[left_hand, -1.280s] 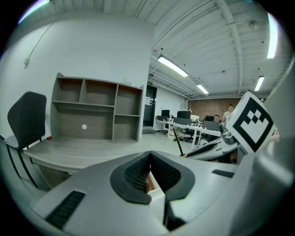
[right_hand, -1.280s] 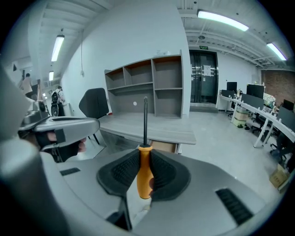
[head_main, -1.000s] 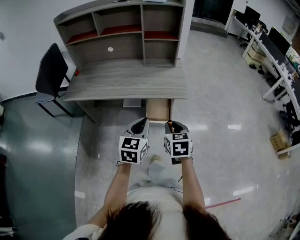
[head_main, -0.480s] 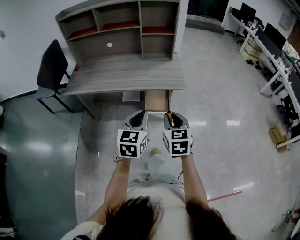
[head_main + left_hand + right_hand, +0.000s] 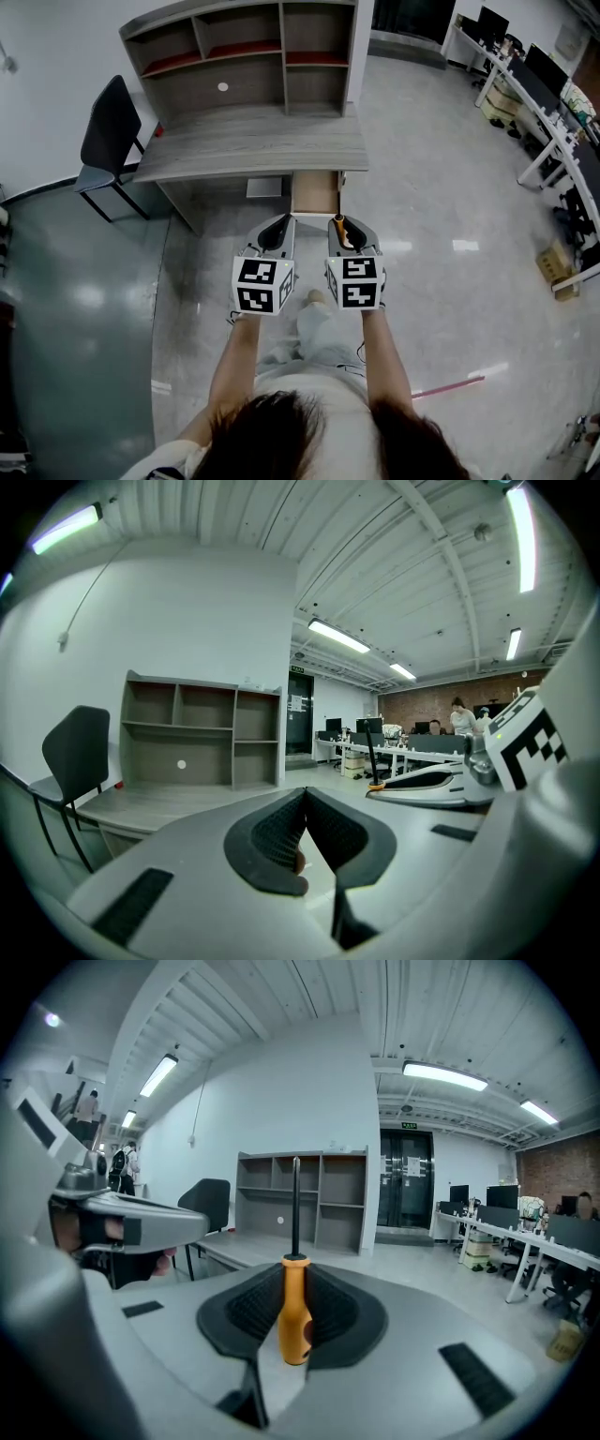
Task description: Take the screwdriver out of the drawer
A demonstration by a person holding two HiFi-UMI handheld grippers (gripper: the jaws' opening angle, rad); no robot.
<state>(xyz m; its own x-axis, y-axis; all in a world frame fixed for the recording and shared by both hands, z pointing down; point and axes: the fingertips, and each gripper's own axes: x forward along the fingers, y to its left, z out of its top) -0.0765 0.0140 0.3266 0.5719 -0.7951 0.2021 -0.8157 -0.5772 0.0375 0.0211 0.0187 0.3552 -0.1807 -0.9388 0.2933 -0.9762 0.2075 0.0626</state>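
The screwdriver (image 5: 294, 1309) has an orange handle and a black shaft that points straight up. My right gripper (image 5: 294, 1321) is shut on its handle. In the head view the right gripper (image 5: 341, 228) holds the screwdriver (image 5: 340, 229) just in front of the open wooden drawer (image 5: 315, 195) under the grey desk (image 5: 253, 145). Beside it, level with it, my left gripper (image 5: 279, 230) hangs over the floor. The left gripper (image 5: 305, 803) is shut, its black pads (image 5: 272, 834) meeting at the tip with nothing between them.
A shelf unit (image 5: 253, 56) stands on the back of the desk. At the desk's left end is a black chair (image 5: 111, 131). Office desks with monitors (image 5: 544, 94) line the right side, with a cardboard box (image 5: 551, 267) on the glossy floor.
Both grippers have risen slightly in the head view and stay side by side. The right gripper still holds the screwdriver.
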